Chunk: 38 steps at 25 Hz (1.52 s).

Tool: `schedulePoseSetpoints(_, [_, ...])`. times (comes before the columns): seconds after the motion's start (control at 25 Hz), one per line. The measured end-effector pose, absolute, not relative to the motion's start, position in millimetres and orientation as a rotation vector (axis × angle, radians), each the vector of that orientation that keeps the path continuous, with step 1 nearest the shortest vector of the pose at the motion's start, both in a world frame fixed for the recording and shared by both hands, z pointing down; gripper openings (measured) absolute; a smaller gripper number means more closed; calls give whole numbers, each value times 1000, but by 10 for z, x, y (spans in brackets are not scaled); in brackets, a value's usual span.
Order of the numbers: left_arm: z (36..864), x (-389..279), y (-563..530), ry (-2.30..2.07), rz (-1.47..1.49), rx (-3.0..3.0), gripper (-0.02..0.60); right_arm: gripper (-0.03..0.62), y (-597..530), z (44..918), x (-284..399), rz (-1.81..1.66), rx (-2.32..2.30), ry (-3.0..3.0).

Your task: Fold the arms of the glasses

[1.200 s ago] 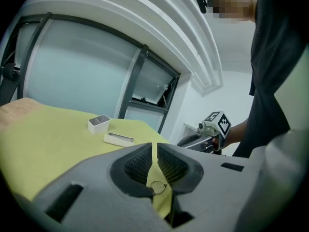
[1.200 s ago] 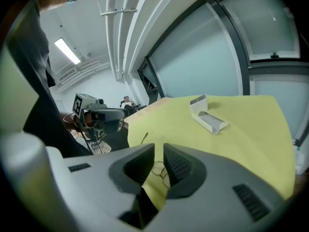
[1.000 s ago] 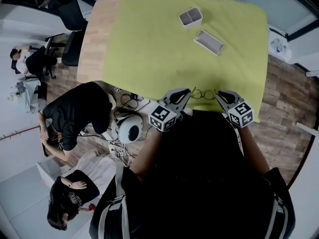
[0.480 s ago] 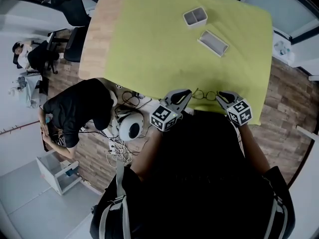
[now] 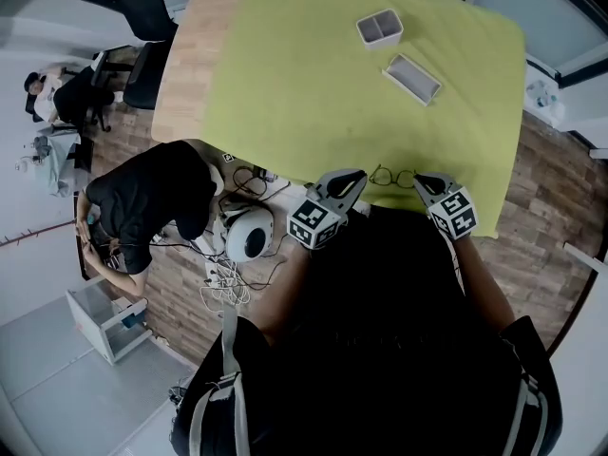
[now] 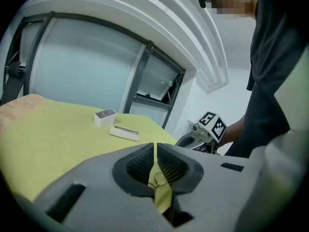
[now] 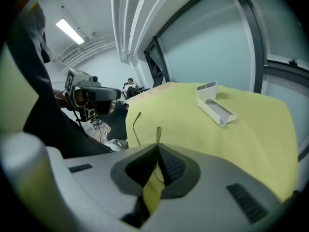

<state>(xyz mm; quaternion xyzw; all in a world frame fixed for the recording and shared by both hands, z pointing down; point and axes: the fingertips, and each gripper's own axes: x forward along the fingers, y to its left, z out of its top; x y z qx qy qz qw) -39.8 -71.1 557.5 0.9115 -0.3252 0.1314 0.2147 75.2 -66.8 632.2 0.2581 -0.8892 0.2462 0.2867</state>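
Thin wire-rimmed glasses [image 5: 391, 177] lie at the near edge of the yellow-green cloth [image 5: 313, 93], lenses side by side between my two grippers. My left gripper [image 5: 357, 176] is at their left end, jaws closed; a loop of the wire frame [image 6: 157, 181] shows in the slit behind its tips [image 6: 154, 151]. My right gripper [image 5: 419, 180] is at the right end, also closed [image 7: 157, 151]. One arm tip [image 7: 158, 132] rises straight from its jaw line, and the other arm [image 7: 134, 127] stands free to the left. Both arms are unfolded.
A white two-compartment box [image 5: 379, 28] and a long white tray [image 5: 412, 78] sit far across the cloth. Bare wood tabletop [image 5: 185, 74] lies left of the cloth. On the floor to the left are a person in black [image 5: 142, 207], cables and a round white device [image 5: 249, 236].
Both grippers stay shut at the ends of the glasses. The head view has drifted slightly, and a person at the lower left has gone out of sight.
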Motion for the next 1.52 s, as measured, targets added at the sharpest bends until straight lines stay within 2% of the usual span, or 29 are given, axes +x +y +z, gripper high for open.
schedulePoseSetpoints(0.88, [5491,-761,-327,-992,308,2454,32,31,-520,6679,86,574,477,-2337])
schedulePoseSetpoints(1.52, [5447,-909,-204,-1011,327,2438,32,32,-436,7014,-198,637,421,-2284])
